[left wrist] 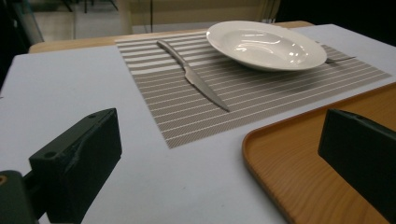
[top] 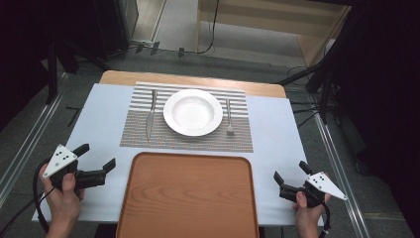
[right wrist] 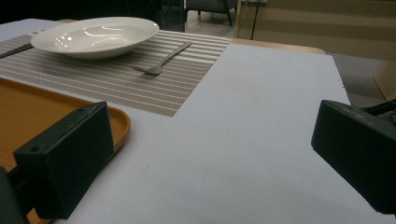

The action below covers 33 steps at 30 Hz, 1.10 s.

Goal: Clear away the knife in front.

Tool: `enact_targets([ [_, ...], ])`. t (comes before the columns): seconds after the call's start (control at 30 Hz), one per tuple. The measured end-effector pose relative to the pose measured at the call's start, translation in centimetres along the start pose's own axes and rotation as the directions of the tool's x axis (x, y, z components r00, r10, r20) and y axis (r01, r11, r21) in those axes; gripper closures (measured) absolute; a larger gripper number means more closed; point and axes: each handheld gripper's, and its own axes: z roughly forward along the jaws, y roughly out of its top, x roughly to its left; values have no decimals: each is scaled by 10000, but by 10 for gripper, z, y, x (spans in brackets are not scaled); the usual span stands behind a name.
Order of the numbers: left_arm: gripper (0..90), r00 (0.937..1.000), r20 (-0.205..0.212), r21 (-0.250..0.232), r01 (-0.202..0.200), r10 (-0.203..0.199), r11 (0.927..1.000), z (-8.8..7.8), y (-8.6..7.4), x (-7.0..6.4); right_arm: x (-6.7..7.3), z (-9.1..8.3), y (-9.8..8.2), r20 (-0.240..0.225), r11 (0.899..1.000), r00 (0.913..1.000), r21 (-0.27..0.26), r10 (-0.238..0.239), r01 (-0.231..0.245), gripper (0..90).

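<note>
A white deep plate (top: 192, 112) sits on a grey striped placemat (top: 188, 136), with a knife (top: 150, 114) to its left and a fork (top: 229, 118) to its right. An empty wooden tray (top: 188, 196) lies in front of the mat. My left gripper (top: 95, 156) rests low at the tray's left side, open, nothing between its jaws. My right gripper (top: 291, 172) is held at the tray's right side, also open and empty. In the left gripper view the knife (left wrist: 194, 77) and plate (left wrist: 266, 44) lie ahead; in the right gripper view the fork (right wrist: 163, 60) and plate (right wrist: 95, 35) do.
A pale blue-white cover (top: 99, 119) lies over the table; a wooden strip (top: 119, 77) shows at its far edge. Cables (top: 213, 29) and dark stands (top: 322, 79) lie on the floor beyond. Bare cover (right wrist: 261, 107) stretches right of the mat.
</note>
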Motion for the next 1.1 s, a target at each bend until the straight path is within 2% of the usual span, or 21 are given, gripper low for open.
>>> enact_targets([
  [0.17,0,9994,324,137,-111,107,9998,12,13,-5,0,0,0,33,10000,10000,-20,-14,14,0],
  [0.3,0,9988,485,164,2,-10,9999,21,23,-6,0,0,0,15,10000,10000,-7,-35,35,0],
  [0.67,0,9980,622,268,58,-74,9996,44,50,-5,0,0,0,-17,9999,9999,-22,-117,117,0],
  [0.73,0,9970,765,313,111,-135,9994,50,54,-4,0,0,-1,-14,9999,9999,-23,-116,116,0],
  [0.9,0,9974,727,352,2,-27,9994,61,63,-6,1,0,-1,-25,10000,9999,-17,-98,98,0],
  [1.1,0,9960,868,534,181,-227,9984,78,74,-5,1,1,-1,-4,9999,9999,11,-145,145,0],
])
